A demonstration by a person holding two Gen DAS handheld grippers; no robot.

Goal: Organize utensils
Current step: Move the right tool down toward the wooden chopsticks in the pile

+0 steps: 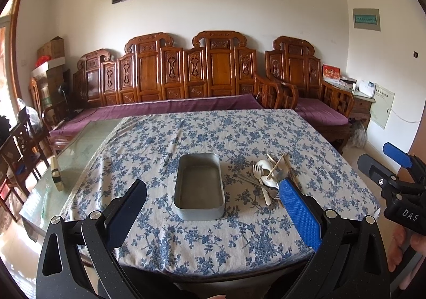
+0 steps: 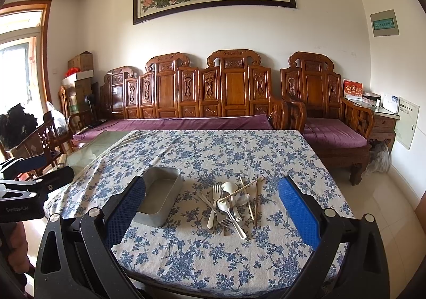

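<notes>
An empty grey metal tin (image 1: 199, 187) lies on the blue-flowered tablecloth (image 1: 186, 139). To its right lies a heap of utensils (image 1: 269, 176): white plastic forks and spoons, metal ones and wooden chopsticks. My left gripper (image 1: 213, 197) is open, held back from the table's near edge, with the tin between its fingers in view. In the right wrist view the tin (image 2: 159, 195) is left of the utensil heap (image 2: 231, 203). My right gripper (image 2: 211, 192) is open too, above the near edge and facing the heap. Neither holds anything.
Bare glass tabletop (image 1: 80, 149) shows left of the cloth, with a small box (image 1: 57, 173) standing on it. A carved wooden sofa with purple cushions (image 1: 170, 107) runs behind the table. Wooden chairs (image 1: 18, 149) stand at the left. The other gripper (image 1: 399, 181) shows at the right edge.
</notes>
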